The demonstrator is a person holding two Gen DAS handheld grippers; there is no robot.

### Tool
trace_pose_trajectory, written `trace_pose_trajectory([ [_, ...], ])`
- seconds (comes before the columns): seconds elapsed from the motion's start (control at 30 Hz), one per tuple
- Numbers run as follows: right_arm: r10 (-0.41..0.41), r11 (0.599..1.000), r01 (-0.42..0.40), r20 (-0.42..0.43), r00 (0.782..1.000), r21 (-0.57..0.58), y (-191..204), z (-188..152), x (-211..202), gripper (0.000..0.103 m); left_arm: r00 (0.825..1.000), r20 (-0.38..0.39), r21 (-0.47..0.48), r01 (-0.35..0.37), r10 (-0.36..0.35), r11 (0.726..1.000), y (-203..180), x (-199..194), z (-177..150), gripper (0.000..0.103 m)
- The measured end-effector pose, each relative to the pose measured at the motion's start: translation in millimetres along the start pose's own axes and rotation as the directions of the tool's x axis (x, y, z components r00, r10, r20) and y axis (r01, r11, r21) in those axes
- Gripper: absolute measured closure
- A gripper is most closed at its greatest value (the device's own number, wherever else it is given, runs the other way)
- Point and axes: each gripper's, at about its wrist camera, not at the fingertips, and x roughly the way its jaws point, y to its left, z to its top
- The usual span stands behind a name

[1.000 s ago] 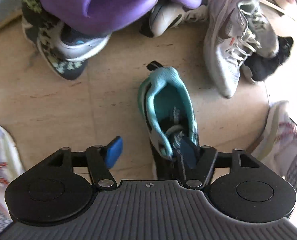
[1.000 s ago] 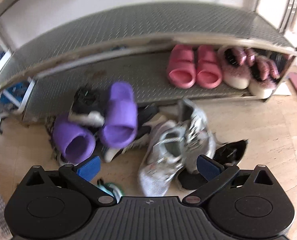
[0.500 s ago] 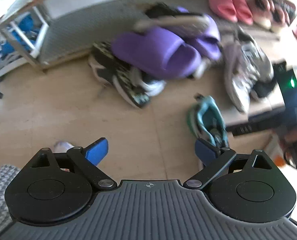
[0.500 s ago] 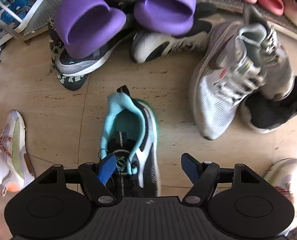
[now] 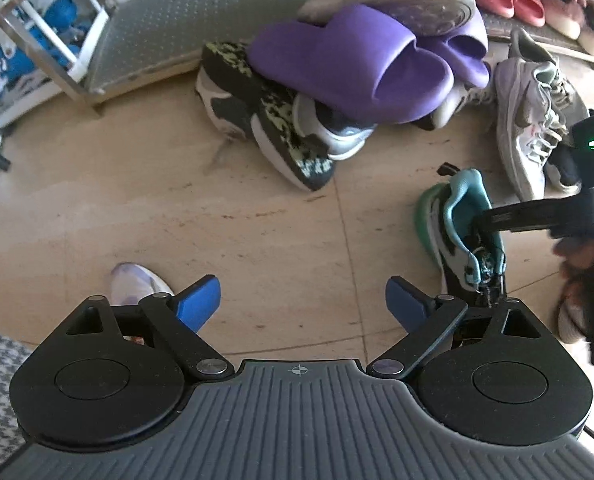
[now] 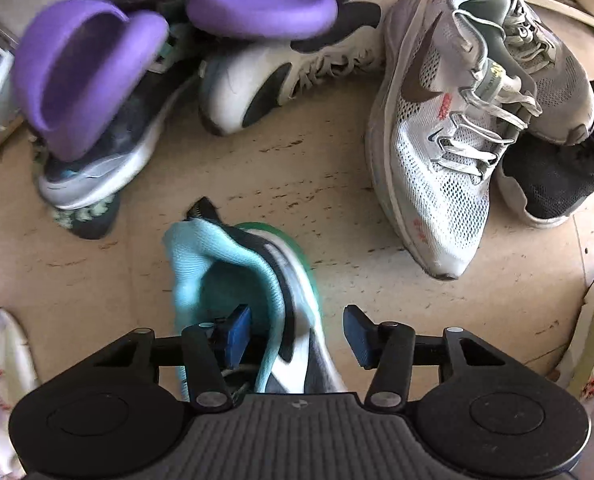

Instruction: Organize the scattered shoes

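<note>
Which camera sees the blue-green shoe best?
The right wrist view. The teal sneaker sits close in front, its opening facing the camera, with the right gripper open around its collar. The left wrist view shows the same sneaker smaller, off to the right, partly hidden by the other gripper.
</note>
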Motion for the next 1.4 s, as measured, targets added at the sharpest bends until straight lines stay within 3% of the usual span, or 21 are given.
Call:
trace_pose_trajectory([
  [0.07,-0.021,0.999,0.021,0.004,1.0,-0.04,2.2,2.9,3.0,0.054,1.0,-0.004,0.01,-0.008,0.008,1.0,-2.0,1.1,0.6,0.01],
  [0.13,-0.041,0.996,0.042,0.009,0.999,-0.08,4.3,5.8,6.1,0.082,1.0,-0.007,0.016,-0.011,0.011,1.0,-3.2,2.8,2.4,0.01],
  [0.23,-0.071,0.987,0.073,0.018,0.997,-0.14,7.5,10.2,10.7,0.09,1.0,-0.009,0.0,-0.002,0.002,1.0,-3.5,3.3,5.6,0.01],
  [0.47,-0.125,0.959,0.132,0.044,0.991,-0.25,12.9,19.3,15.3,0.086,1.0,0.001,0.002,0.005,-0.005,1.0,-5.5,3.2,5.7,0.01],
  [0.67,-0.053,0.989,0.061,0.064,0.997,-0.137,-0.1,18.1,-29.8,0.06,0.997,0.07,0.027,-0.041,0.039,0.999,-6.5,1.6,7.9,0.01],
  [0.73,-0.029,0.994,0.036,0.072,0.997,-0.099,-4.4,17.7,-44.8,0.036,0.993,0.102,0.044,-0.062,0.057,0.997,-7.3,-0.1,8.4,0.01],
  [0.8,-0.006,0.998,0.011,0.081,0.997,-0.061,-8.8,17.3,-59.8,0.022,0.986,0.149,0.061,-0.078,0.068,0.995,-8.2,-4.0,8.4,0.01],
  [0.93,0.041,0.999,-0.037,0.13,0.991,-0.032,-8.6,1.0,-95.6,0.005,0.973,0.224,0.076,-0.07,0.051,0.995,-8.6,-14.3,7.1,0.01],
  [1.0,0.064,0.998,-0.061,0.156,0.986,-0.021,-8.1,-7.9,-113.8,0.002,0.97,0.242,0.061,-0.039,0.024,0.997,-7.6,-21.1,6.7,0.01],
  [1.07,0.086,0.996,-0.086,0.182,0.98,-0.01,-7.6,-16.8,-132.0,0.001,0.964,0.265,-0.013,0.033,-0.029,0.999,-4.7,-38.6,3.7,0.01],
  [1.13,0.118,0.993,-0.12,0.196,0.974,-0.001,-2.1,-19.2,-144.1,0.001,0.958,0.284,-0.04,0.048,-0.035,0.998,-5.8,-51.3,-0.6,0.01],
  [1.3,0.213,0.973,-0.228,0.228,0.95,0.04,5.6,-15.8,-157.8,0.001,0.949,0.316,-0.042,0.014,0.0,0.999,-9.4,-76.3,-10.1,0.01],
  [1.4,0.271,0.949,-0.304,0.275,0.923,0.087,1.9,-19.1,-174.8,0.001,0.942,0.335,-0.053,0.013,0.005,0.999,-6.3,-87.5,-15.4,0.01],
])
